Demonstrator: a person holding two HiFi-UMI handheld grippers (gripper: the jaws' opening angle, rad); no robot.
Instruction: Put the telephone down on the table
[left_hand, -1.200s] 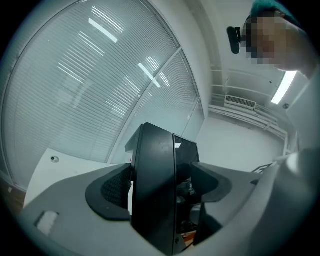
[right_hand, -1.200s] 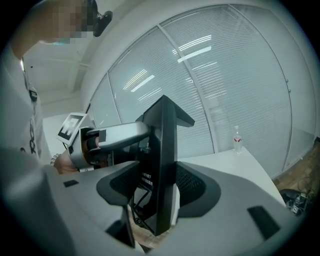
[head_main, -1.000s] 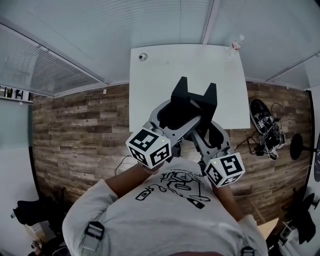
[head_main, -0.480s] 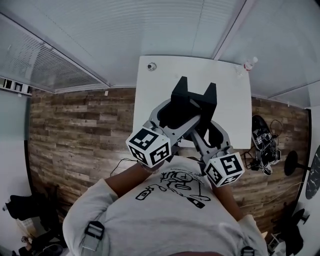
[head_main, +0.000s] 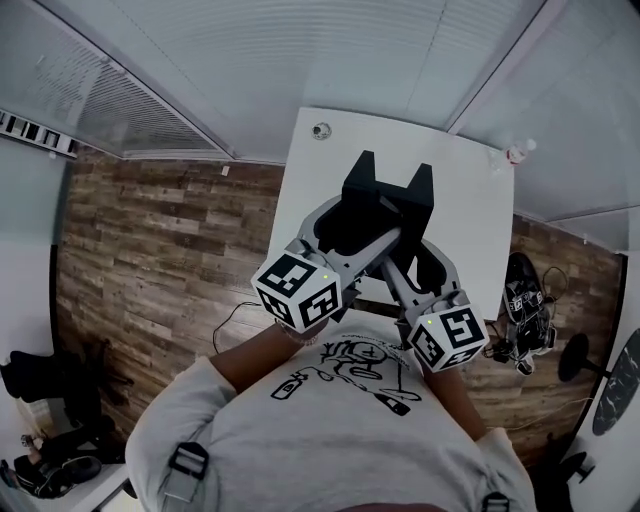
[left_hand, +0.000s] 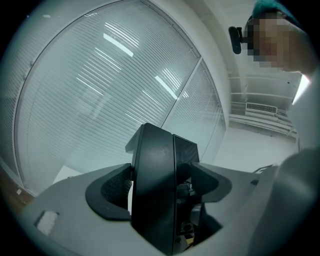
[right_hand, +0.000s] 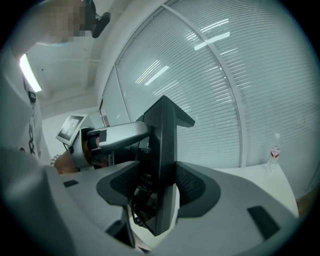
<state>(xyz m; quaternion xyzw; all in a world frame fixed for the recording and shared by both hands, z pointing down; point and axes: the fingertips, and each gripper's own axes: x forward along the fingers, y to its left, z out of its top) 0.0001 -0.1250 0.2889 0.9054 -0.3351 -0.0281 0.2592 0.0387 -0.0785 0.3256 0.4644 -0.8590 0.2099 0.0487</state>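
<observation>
No telephone shows in any view. My left gripper (head_main: 362, 165) and right gripper (head_main: 424, 180) are held side by side at chest height, pointing up and forward over the near end of a white table (head_main: 470, 240). In the left gripper view the two black jaws of the left gripper (left_hand: 162, 137) are pressed flat together with nothing between them. The right gripper (right_hand: 165, 107) looks the same, its jaws closed into one thin black slab. Beyond it the left gripper's grey body (right_hand: 112, 135) shows.
A small round object (head_main: 321, 130) lies at the table's far left corner. A clear water bottle (head_main: 515, 154) stands at the far right corner, the same bottle (right_hand: 273, 150) seen by the right gripper. Wood floor lies to the left, blinds behind, and shoes and cables (head_main: 525, 310) to the right.
The head view has swung, so the table and floor have shifted right and rotated in the picture. Both grippers keep the same pose in front of the person.
</observation>
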